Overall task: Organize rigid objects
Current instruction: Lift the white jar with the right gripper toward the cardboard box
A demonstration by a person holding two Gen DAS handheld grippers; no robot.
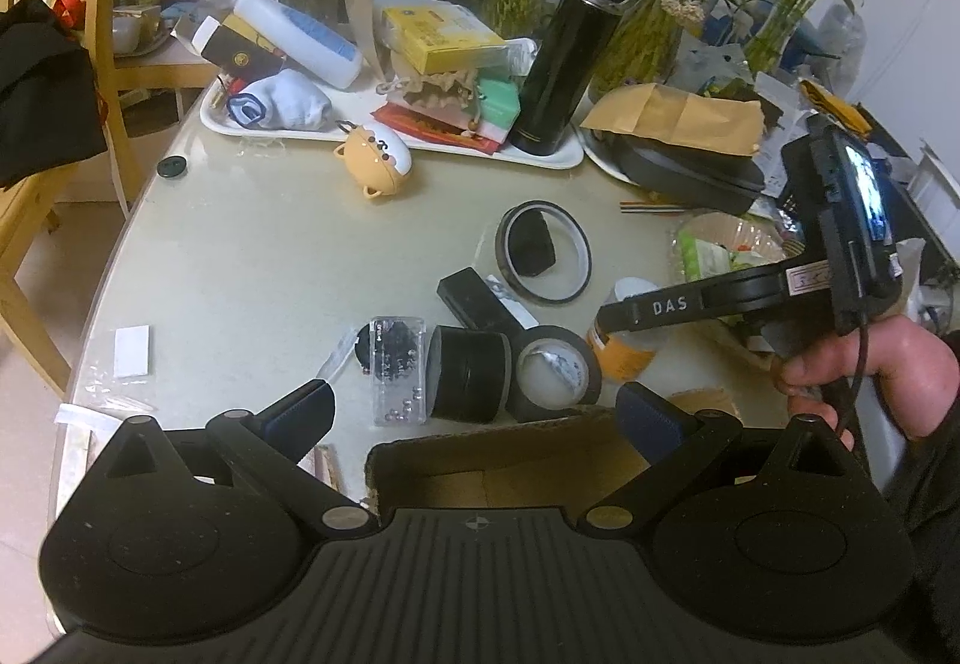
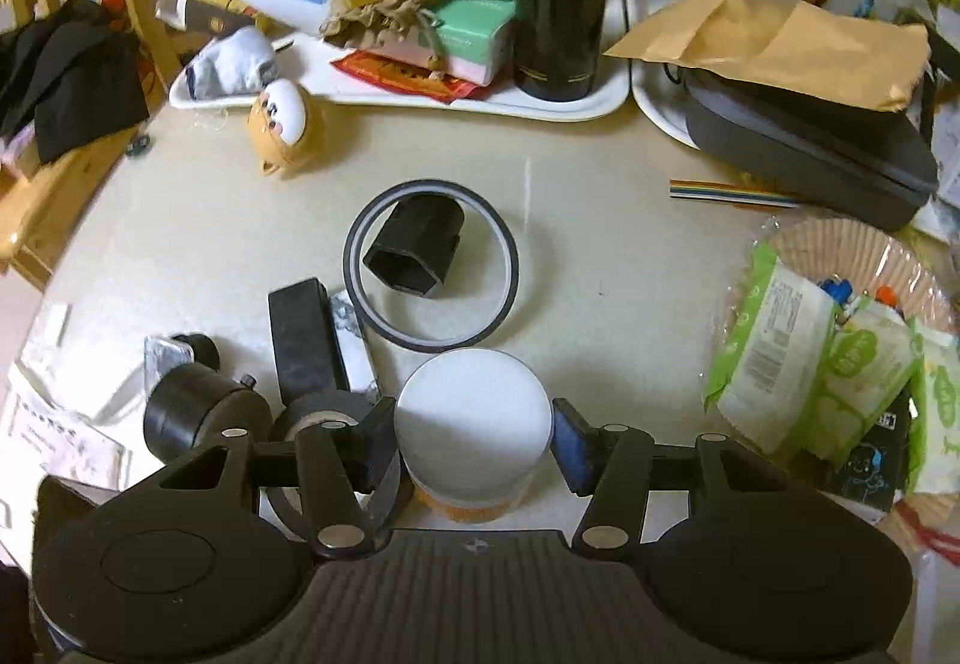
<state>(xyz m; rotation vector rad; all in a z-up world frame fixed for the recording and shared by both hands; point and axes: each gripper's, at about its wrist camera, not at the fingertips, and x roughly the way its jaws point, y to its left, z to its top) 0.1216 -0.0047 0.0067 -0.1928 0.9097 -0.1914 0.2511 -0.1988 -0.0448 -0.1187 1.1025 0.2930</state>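
Observation:
My right gripper [image 2: 474,433] straddles a white-lidded orange jar [image 2: 473,418] standing on the table; its pads sit at the lid's sides, and contact is unclear. The same jar [image 1: 627,346] shows in the left wrist view under the right gripper's arm. My left gripper [image 1: 474,412] is open and empty above a cardboard box [image 1: 504,460]. Ahead of it lie a black tape roll [image 1: 555,373], a black cylinder [image 1: 468,373], a clear case of small beads [image 1: 396,367], a black rectangular block [image 1: 474,298] and a thin ring [image 1: 543,253] around a black hex socket [image 2: 414,244].
A white tray [image 1: 540,156] at the back holds a black flask [image 1: 570,57], boxes, a lotion bottle and a sock. A yellow toy [image 1: 375,156] lies before it. A dark case under a brown envelope [image 2: 774,39] and snack packets [image 2: 828,352] sit right. A wooden chair [image 1: 66,33] stands left.

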